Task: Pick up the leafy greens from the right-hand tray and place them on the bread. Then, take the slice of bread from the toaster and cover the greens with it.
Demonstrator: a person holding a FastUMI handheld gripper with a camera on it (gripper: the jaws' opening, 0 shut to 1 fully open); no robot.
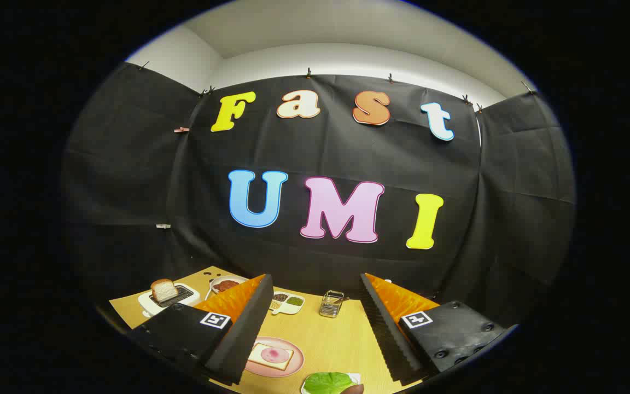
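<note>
My gripper (315,306) is open, held high above the wooden table with nothing between its fingers. Below and between the fingers lies a pink plate (293,364) carrying a slice of bread (270,354) with a reddish spread. Nearer to me, a white tray (354,377) holds the leafy greens (328,381) and a dark brown piece beside them. Beyond the left finger (244,323), a white toaster (153,303) has a second bread slice (163,289) standing up out of it.
A white bowl (226,284) with dark red filling sits past the left finger. A divided white dish (286,302) of seeds and a small wire basket (331,303) stand at the far side of the wooden table (337,339).
</note>
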